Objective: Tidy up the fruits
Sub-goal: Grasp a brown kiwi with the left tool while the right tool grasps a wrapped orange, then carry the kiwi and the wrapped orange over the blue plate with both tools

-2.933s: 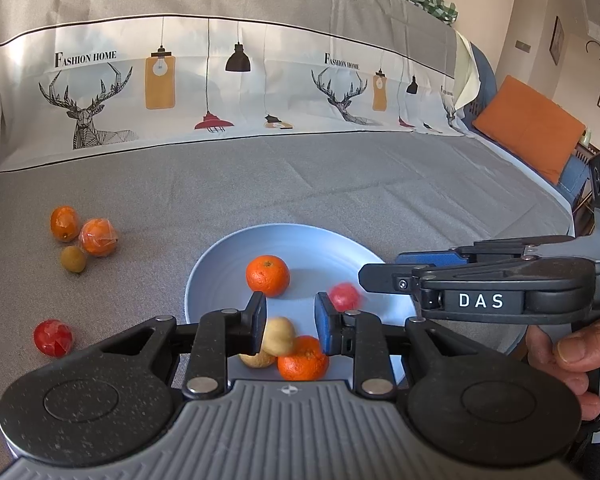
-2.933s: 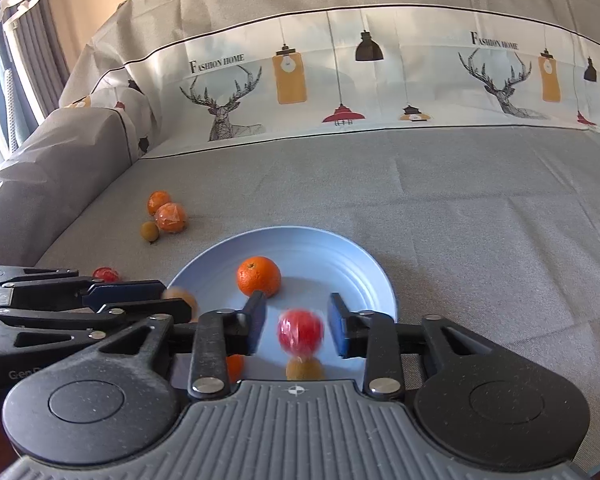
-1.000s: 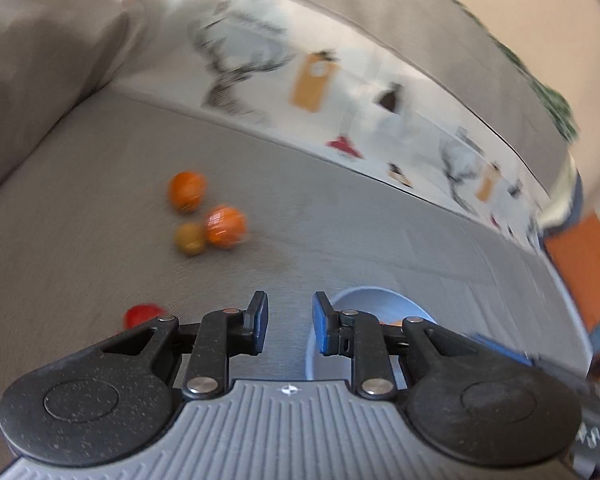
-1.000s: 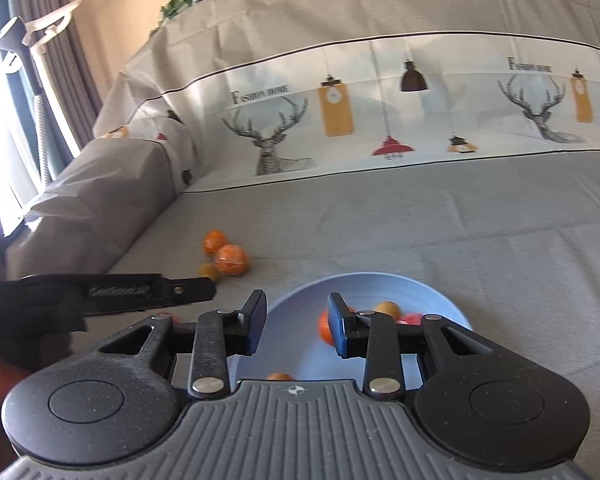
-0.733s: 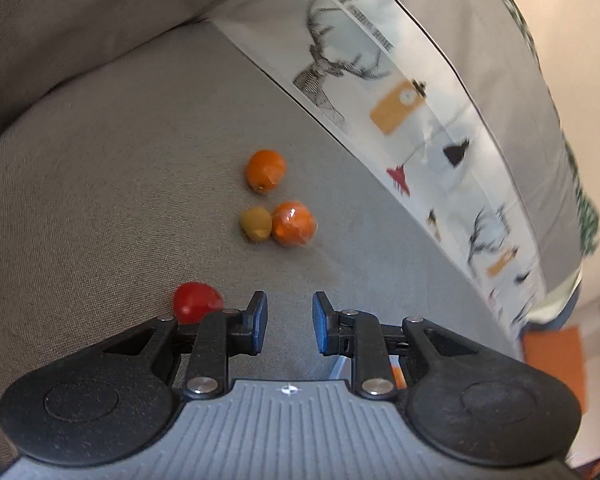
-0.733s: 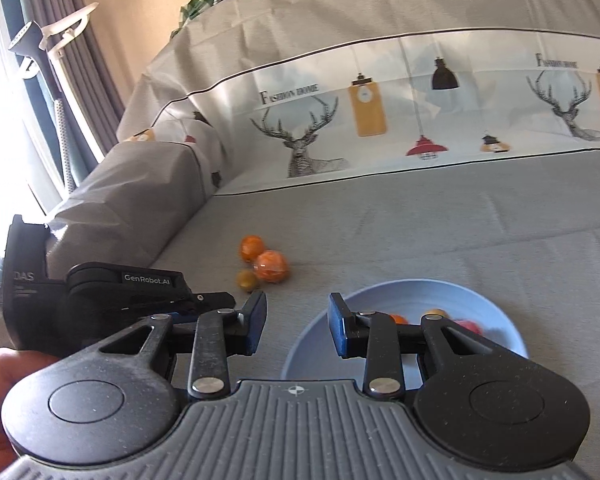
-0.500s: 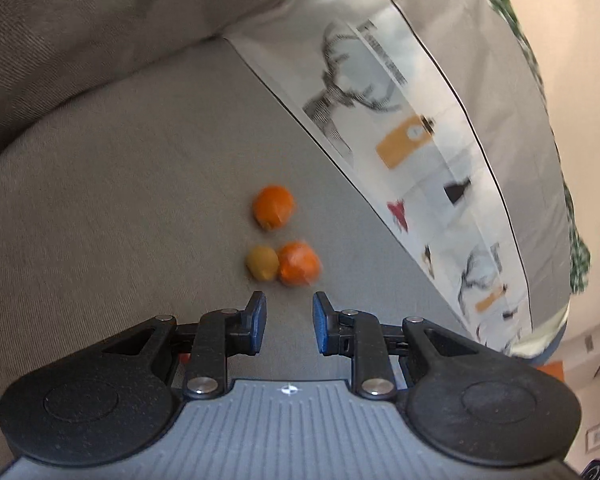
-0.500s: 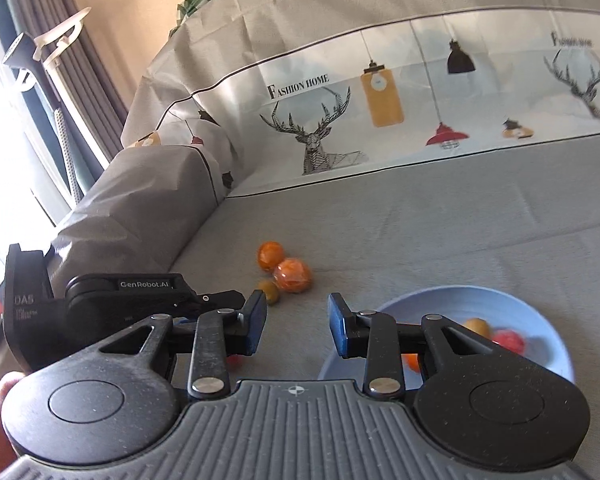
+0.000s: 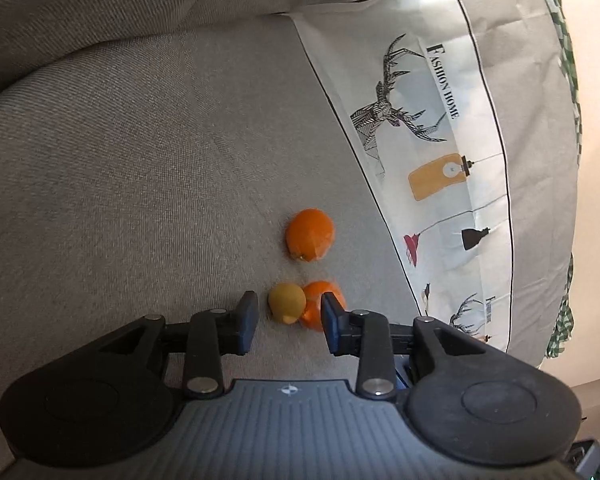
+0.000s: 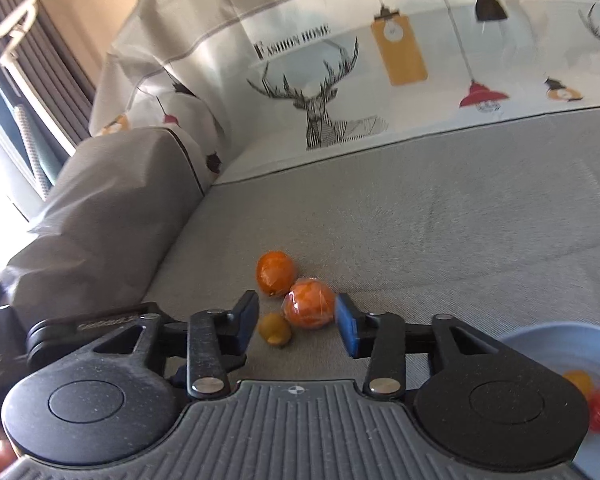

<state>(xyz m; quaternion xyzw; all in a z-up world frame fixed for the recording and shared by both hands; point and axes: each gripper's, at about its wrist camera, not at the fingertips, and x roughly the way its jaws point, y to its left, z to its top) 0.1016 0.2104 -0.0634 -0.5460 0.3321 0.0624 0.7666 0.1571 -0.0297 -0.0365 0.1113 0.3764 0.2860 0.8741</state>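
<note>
Both units have swung from the blue plate [image 10: 540,334] toward the sofa's armrest end; left gripper [image 9: 288,322] and right gripper [image 10: 296,322], both opening and empty, line up on the yellow fruit [image 9: 286,302] and wrapped orange [image 10: 309,303] for pickup

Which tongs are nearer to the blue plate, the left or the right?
Right. The blue plate lies just right of the right tongs; the left tongs sit beyond them, further left. Both pairs' jaws are opening, gripping nothing.
</note>
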